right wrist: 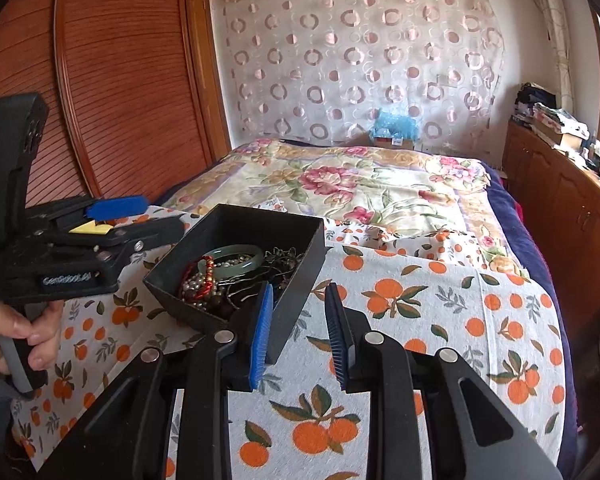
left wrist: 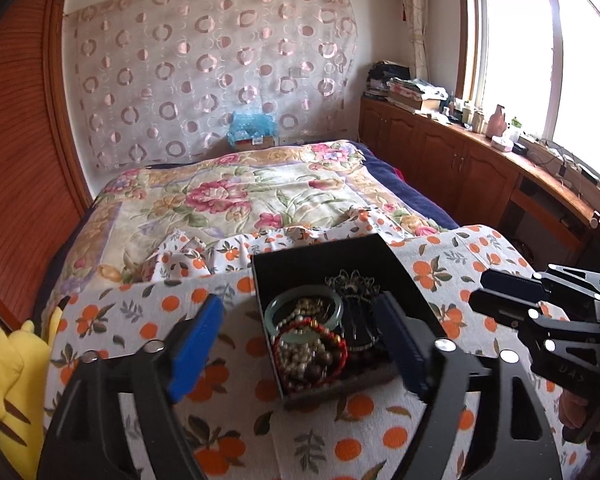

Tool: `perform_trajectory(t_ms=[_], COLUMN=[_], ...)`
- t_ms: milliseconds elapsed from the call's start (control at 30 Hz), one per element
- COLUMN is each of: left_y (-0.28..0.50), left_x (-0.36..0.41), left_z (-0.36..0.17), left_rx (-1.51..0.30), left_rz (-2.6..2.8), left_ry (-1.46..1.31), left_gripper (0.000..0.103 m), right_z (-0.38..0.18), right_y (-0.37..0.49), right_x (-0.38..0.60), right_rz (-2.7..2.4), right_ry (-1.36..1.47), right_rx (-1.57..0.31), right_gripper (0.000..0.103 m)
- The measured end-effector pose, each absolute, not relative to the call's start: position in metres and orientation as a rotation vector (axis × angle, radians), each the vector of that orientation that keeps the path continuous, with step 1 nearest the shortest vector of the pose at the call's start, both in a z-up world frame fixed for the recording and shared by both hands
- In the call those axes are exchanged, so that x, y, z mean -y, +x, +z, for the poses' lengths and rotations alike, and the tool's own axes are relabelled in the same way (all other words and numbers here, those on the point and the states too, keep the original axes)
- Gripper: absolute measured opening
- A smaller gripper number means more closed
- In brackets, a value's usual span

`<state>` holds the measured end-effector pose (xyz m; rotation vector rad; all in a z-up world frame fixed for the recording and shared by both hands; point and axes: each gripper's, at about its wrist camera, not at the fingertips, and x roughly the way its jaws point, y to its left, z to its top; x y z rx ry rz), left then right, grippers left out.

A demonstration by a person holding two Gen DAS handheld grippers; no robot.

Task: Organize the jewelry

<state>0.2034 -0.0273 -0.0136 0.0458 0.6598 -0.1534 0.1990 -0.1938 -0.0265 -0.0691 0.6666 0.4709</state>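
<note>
A black open box (left wrist: 364,250) (right wrist: 296,256) sits on the orange-print cloth on the bed. It holds a pale green jade bangle (left wrist: 302,312) (right wrist: 236,260), a red bead bracelet (left wrist: 336,346) (right wrist: 208,276), pearl strands (left wrist: 304,354) and dark metal pieces (left wrist: 354,280). My left gripper (left wrist: 300,344) is open and empty, its blue pads either side of the box's near half. My right gripper (right wrist: 298,336) is open and empty, its jaws astride the box's near right wall. Each gripper shows in the other's view: the right (left wrist: 512,300), the left (right wrist: 112,216).
The orange-print cloth (left wrist: 440,268) (right wrist: 420,300) covers the bed's near end over a floral quilt (left wrist: 240,196). A yellow plush toy (left wrist: 12,380) lies at the left edge. Wooden cabinets (left wrist: 440,152) with clutter run under the window on the right. A wooden wardrobe (right wrist: 120,80) stands on the left.
</note>
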Motion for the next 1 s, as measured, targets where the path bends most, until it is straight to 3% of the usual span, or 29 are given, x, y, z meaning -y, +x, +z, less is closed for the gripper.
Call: perform_trajectory(t_ms=[67,133,200,233,500,933,1000], left_y=[0.191,0.180,0.167,0.163,0.124,0.076,0.071], left_x=[0.025,0.023,0.021,0.020,0.014,0.002,0.000], left_z=[-0.014,-0.012,-0.008,-0.006,0.017,0.027,0.026], left_rx=[-0.650,-0.633,-0.617,-0.612,-0.528,-0.513,-0.511], left_rz=[-0.143,-0.134,-0.135,-0.132,-0.135,-0.075,-0.059], left_ry=[0.042,0.042,0.023,0.012,-0.017,-0.022,-0.025], left_gripper=[0.087,0.087,0.089,0.095,0.095,0.095,0.095], right_z=[-0.026,-0.025,-0.021,-0.020,-0.004,0.021,0.022], right_y=[0.194,0.189,0.182,0.180,0.154,0.099,0.092], right_x=[0.193,0.192,0.192,0.193,0.195,0.193,0.194], right_rz=[0.465,0.458,0.446,0.445,0.413,0.373,0.357], right_ry=[-0.062,-0.052,-0.045,-0.041,-0.029,-0.045,-0.045], right_rx=[-0.660,-0.653,-0.635,-0.631,-0.577,-0.469,-0.460], right_gripper=[0.030,0.046,0.049,0.050,0.054,0.100,0.100])
